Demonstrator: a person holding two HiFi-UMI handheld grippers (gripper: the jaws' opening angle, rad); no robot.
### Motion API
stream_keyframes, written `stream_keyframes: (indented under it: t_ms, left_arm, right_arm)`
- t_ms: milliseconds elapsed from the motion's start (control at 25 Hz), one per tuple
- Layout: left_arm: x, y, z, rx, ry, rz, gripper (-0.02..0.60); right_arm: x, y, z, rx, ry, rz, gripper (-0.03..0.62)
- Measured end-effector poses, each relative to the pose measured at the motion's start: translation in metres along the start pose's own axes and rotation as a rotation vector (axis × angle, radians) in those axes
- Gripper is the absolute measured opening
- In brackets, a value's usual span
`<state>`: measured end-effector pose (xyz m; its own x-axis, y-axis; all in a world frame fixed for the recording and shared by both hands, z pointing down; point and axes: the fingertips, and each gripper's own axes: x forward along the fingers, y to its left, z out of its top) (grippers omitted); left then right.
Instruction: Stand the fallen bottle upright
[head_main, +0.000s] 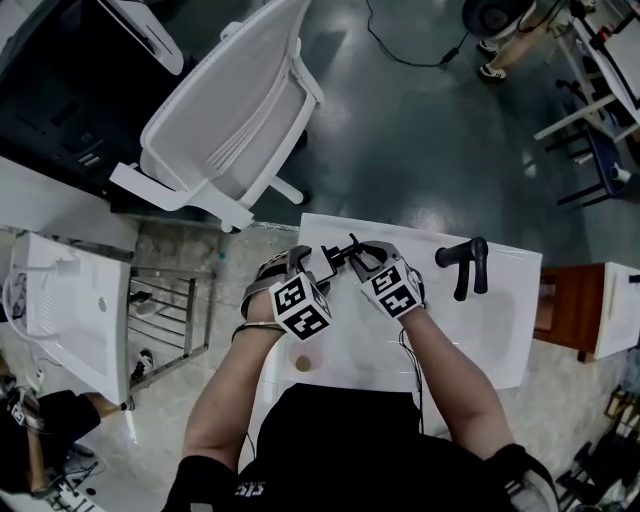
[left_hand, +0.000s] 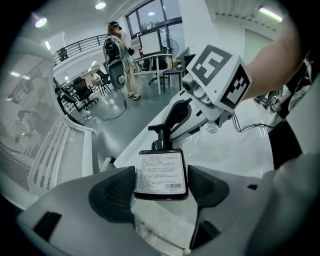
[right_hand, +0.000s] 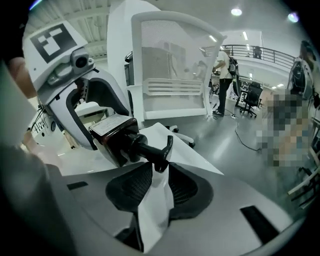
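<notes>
A dark bottle (left_hand: 161, 172) with a white label and a black pump head (right_hand: 152, 150) lies tilted at the far left of the white table (head_main: 470, 340). My left gripper (left_hand: 159, 187) straddles its body from the base end. The left pad sits against the bottle and a thin gap shows at the right pad, so it is open. My right gripper (right_hand: 159, 177) meets the bottle from the other end, its pad tips shut on the pump's nozzle. In the head view both grippers, left (head_main: 325, 258) and right (head_main: 357, 252), come together over the bottle (head_main: 340, 258).
A black handle-shaped object (head_main: 465, 262) stands on the table's right part. A small tan disc (head_main: 303, 362) lies near the front edge. A white chair (head_main: 235, 110) stands beyond the table, a metal rack (head_main: 165, 315) to its left, a brown stand (head_main: 570, 305) to its right.
</notes>
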<state>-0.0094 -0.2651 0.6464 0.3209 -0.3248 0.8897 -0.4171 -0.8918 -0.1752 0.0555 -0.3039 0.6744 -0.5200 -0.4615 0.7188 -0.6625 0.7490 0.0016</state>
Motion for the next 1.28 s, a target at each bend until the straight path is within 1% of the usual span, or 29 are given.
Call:
stream_keyframes:
  t_ms: [40,160,240,520,640,760,800,840,960,1040,1120,1200,1280]
  left_arm:
    - [0.003,-0.001,0.0,0.012,0.005,0.005,0.333]
    - [0.005,-0.002,0.001,0.059,0.006,0.012,0.33]
    - [0.004,-0.002,0.002,0.063,-0.016,0.003,0.328]
    - [-0.005,-0.003,0.009,-0.024,-0.154,-0.028,0.328]
    - [-0.004,-0.002,0.015,-0.033,-0.195,-0.026,0.328]
    - [-0.004,-0.001,0.018,-0.04,-0.215,-0.022,0.325]
    - [-0.004,-0.001,0.017,-0.046,-0.219,-0.024,0.324]
    - [-0.003,-0.002,0.015,-0.051,-0.22,-0.028,0.317]
    - [0.004,-0.008,0.004,-0.061,-0.202,-0.043,0.304]
    - [0.01,-0.01,-0.004,-0.08,-0.195,-0.039,0.301]
    - [0.012,-0.007,-0.007,-0.118,-0.209,-0.024,0.301]
    - [0.013,-0.001,-0.007,-0.152,-0.218,0.009,0.298]
    - [0.014,0.007,-0.006,-0.182,-0.219,0.05,0.263]
  right_arm:
    - [0.003,0.0,0.0,-0.019,-0.003,-0.007,0.117]
    - [0.005,-0.003,0.004,-0.054,-0.021,-0.047,0.087]
    - [0.003,-0.005,0.005,-0.063,-0.047,-0.072,0.077]
    - [-0.018,-0.015,0.022,-0.015,-0.17,-0.167,0.063]
    - [-0.036,-0.022,0.032,0.018,-0.195,-0.203,0.063]
    - [-0.051,-0.019,0.047,0.012,-0.229,-0.194,0.055]
    - [-0.055,-0.015,0.053,0.0,-0.243,-0.185,0.044]
    - [-0.059,-0.012,0.06,-0.016,-0.257,-0.178,0.018]
    - [-0.061,0.001,0.082,-0.059,-0.282,-0.151,0.015]
    - [-0.057,0.01,0.093,-0.062,-0.288,-0.125,0.015]
    - [-0.056,0.013,0.098,-0.043,-0.288,-0.117,0.014]
    - [-0.059,0.012,0.098,-0.023,-0.283,-0.119,0.015]
    - [-0.065,0.013,0.091,-0.015,-0.268,-0.125,0.015]
